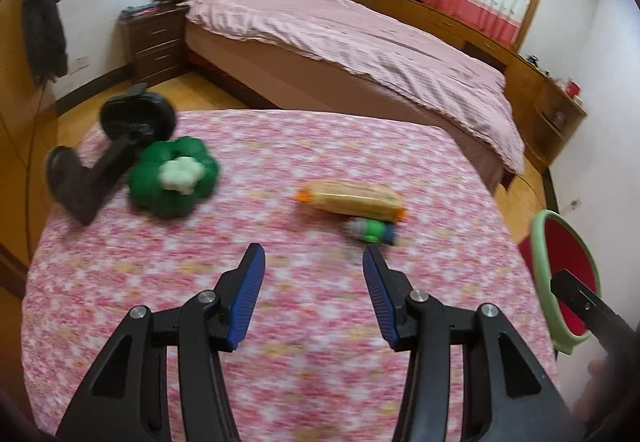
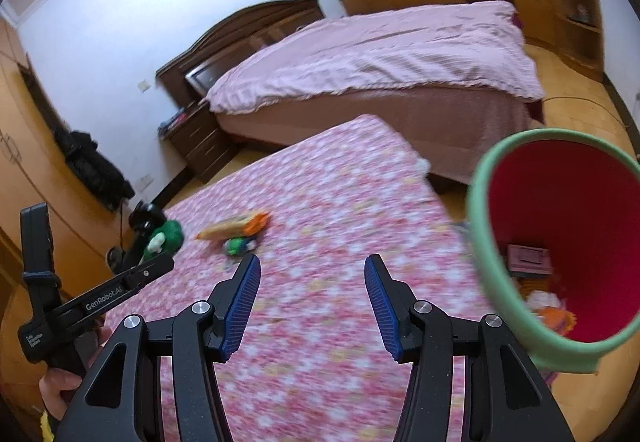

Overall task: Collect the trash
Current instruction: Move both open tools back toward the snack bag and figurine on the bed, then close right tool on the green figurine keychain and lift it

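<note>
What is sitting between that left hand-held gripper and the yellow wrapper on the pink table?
Nothing visible. Only bare pink tablecloth lies between the open left hand-held gripper and the yellow wrapper. A small green tube lies against the wrapper's near right side, off the direct line.

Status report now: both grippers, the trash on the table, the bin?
Left gripper open, empty. Right gripper open, empty. Yellow wrapper and small green packet on the table, untouched. Red bin at table's right edge; path clear.
</note>
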The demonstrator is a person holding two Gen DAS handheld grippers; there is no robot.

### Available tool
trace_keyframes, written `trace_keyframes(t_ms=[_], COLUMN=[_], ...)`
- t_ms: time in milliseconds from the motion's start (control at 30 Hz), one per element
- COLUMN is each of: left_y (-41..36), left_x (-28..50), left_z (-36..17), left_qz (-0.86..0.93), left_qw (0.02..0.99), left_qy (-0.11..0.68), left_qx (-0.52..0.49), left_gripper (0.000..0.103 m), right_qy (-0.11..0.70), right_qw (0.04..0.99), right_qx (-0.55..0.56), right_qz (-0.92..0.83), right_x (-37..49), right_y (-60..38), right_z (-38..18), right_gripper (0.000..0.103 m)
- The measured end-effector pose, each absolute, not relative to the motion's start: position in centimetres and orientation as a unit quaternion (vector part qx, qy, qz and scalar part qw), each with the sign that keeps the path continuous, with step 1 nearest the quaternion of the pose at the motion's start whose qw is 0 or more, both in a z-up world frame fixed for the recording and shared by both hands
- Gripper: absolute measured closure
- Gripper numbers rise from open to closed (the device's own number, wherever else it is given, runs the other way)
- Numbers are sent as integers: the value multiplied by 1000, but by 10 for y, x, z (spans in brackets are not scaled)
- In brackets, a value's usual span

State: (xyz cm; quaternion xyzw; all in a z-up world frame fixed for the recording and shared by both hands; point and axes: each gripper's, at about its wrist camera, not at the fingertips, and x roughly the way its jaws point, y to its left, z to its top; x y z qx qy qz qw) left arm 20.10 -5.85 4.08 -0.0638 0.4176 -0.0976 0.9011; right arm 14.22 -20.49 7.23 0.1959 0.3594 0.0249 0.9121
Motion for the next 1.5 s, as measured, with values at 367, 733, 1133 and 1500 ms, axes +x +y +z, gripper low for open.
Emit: trace_keyframes(t_ms=[367,733,1133,1500], left_y=[-7,16,22,14], left_x=[213,221,221,222], left_z=[18,-1,-6,-10], left_qz=[-34,-18,-24,-27], left_qw=[910,906,902,902], left_qy=[407,411,415,416], left_qx=[-73,-105,-120,-111], left_gripper=[52,52,52,52], right_qy=[410,436,431,434], right_qw=[893,888,895,895], right_qx=[182,147,113,102], right_qz=[34,21,-8,-15], right_x=[195,240,272,270], right_y=[-146,-107,-88,-88], right_z=[42,18,5,5], right_gripper=[47,47,47,55])
